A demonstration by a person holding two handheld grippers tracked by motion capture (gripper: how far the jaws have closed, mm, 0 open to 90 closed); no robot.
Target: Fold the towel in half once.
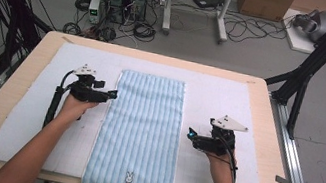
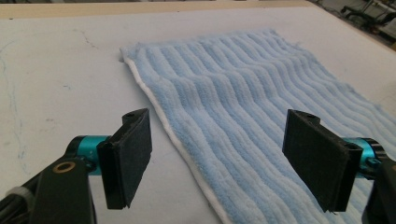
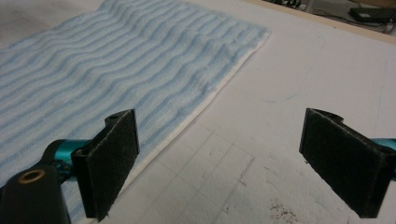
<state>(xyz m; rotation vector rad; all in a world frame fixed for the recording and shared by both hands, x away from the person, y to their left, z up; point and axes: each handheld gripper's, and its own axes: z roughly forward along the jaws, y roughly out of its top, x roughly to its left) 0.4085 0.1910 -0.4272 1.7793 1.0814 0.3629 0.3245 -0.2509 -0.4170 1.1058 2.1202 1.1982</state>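
Our left claw (image 1: 110, 94) hangs wide open and empty at the long left edge of the blue towel (image 1: 141, 133), which lies flat along the surface (image 1: 269, 110); our right claw (image 1: 190, 133), equally open and empty, flanks its right edge, seemingly poised to pinch both sides for folding.

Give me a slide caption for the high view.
Two open hand-held grippers, left and right, flank a blue towel on the table.
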